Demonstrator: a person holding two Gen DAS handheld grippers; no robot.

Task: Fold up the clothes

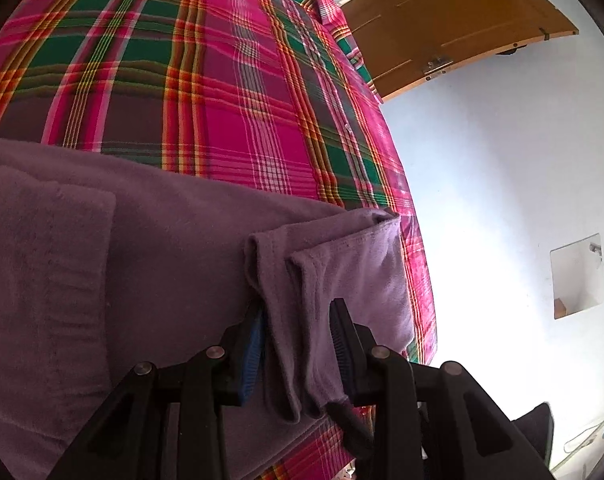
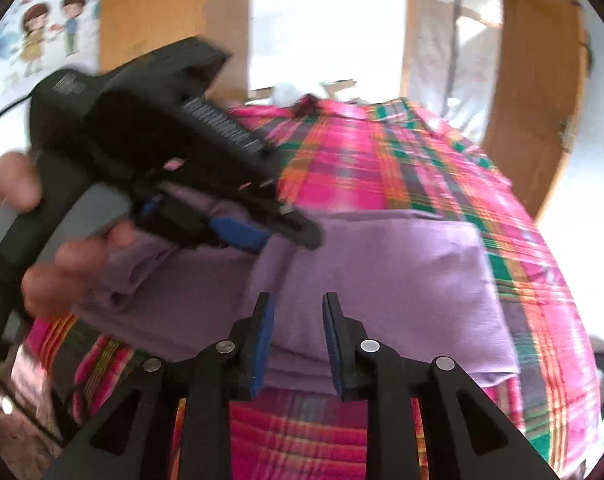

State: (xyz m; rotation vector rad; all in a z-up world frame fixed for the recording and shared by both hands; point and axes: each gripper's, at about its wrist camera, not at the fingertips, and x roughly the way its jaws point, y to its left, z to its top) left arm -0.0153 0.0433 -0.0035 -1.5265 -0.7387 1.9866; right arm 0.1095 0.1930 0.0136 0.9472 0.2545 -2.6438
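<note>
Clamped on my purple garment (image 1: 302,320), left gripper (image 1: 298,344) held a mostly done fold; right gripper (image 2: 298,340) gaped empty.

1. Supporting surface: a bed covered by a plaid sheet (image 1: 230,92) in pink, green and orange checks.
2. Directly on the sheet: one purple garment (image 2: 401,280), folded into layers.
3. In the right wrist view the garment lies ahead of the fingertips and runs under them.
4. The sheet shows bare beyond the garment, and to its right.
</note>
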